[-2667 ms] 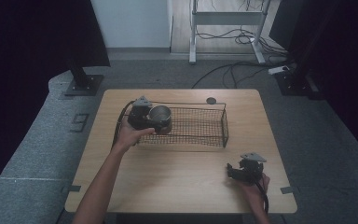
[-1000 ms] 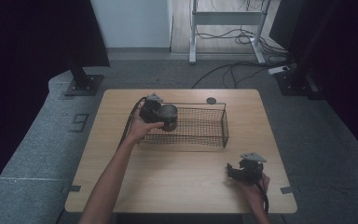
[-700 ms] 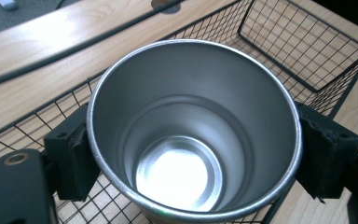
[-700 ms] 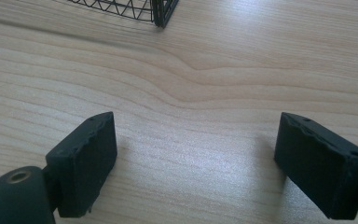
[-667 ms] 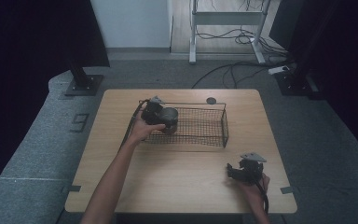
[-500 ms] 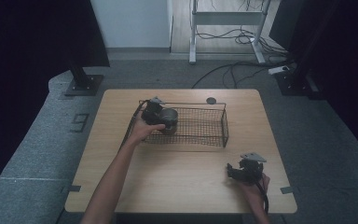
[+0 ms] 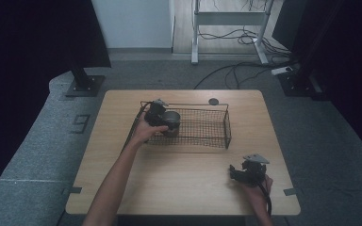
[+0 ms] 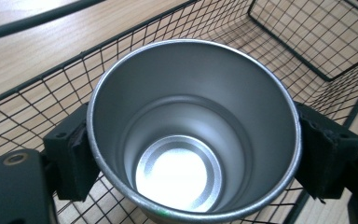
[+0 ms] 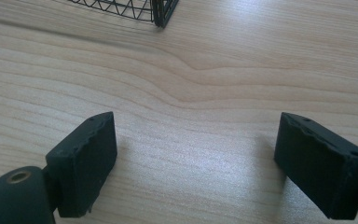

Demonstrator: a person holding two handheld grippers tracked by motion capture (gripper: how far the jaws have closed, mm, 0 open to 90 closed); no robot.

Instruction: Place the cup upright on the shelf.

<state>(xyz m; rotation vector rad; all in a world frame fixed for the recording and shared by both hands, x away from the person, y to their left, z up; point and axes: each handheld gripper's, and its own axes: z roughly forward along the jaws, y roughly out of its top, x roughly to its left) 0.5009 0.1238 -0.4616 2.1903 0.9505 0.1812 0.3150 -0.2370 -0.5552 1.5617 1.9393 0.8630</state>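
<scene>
- Left gripper (image 7: 162,116): black body, black cable trailing from it.
- Right gripper (image 7: 249,170): black, with a grey three-cornered plate on top.
- Jaws: blocky black pads, small screw holes, a brass-ringed hole at the base.
- Forearms bare, no sleeves.

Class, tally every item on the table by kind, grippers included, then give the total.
Metal cup: 1
Wire basket: 1
Small dark disc: 1
Grippers: 2, left gripper and right gripper
Total: 5

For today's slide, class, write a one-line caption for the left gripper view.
Left gripper shut on an empty steel cup, held over the black wire basket on the wooden table.
</scene>
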